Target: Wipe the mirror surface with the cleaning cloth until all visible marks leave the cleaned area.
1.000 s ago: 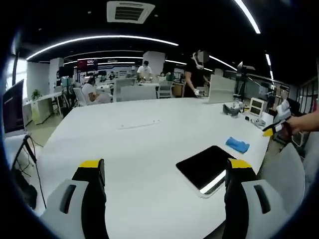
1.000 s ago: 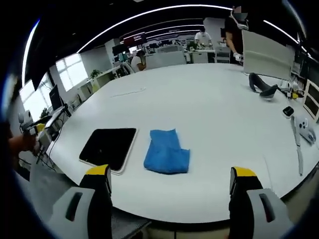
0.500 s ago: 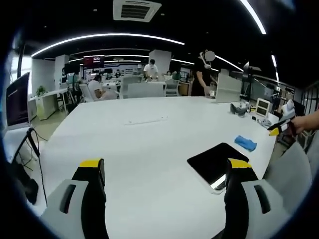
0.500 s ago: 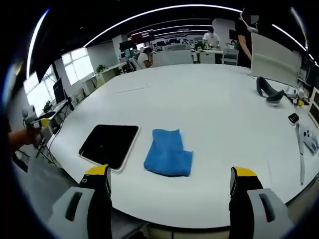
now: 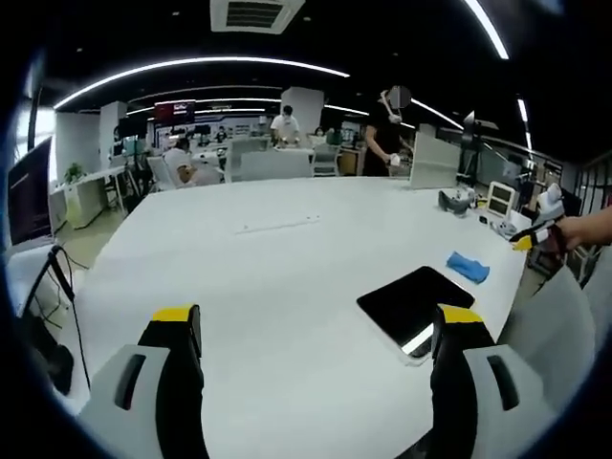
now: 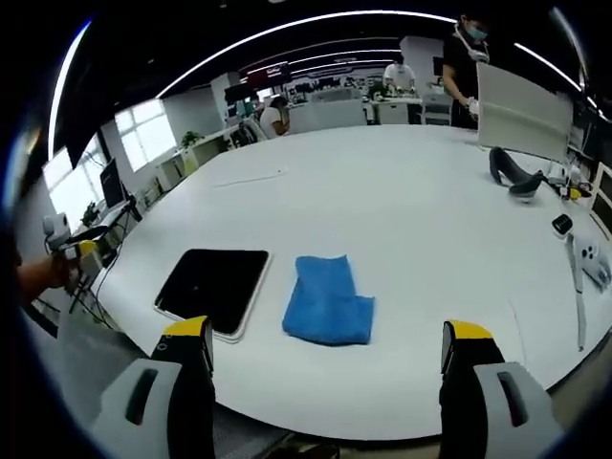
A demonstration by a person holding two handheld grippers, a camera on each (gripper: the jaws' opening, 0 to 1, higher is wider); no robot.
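Beside the mirror (image 6: 213,288), the cloth (image 6: 328,300) looks soft and light, so pinch a raised fold; both grippers' jaws stand apart, empty.

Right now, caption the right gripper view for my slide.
Open right gripper hovers before blue cloth beside dark mirror on white table.

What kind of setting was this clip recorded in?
Most likely an open-plan office or lab: a big white table, rows of desks with seated people behind it, and long ceiling light strips.
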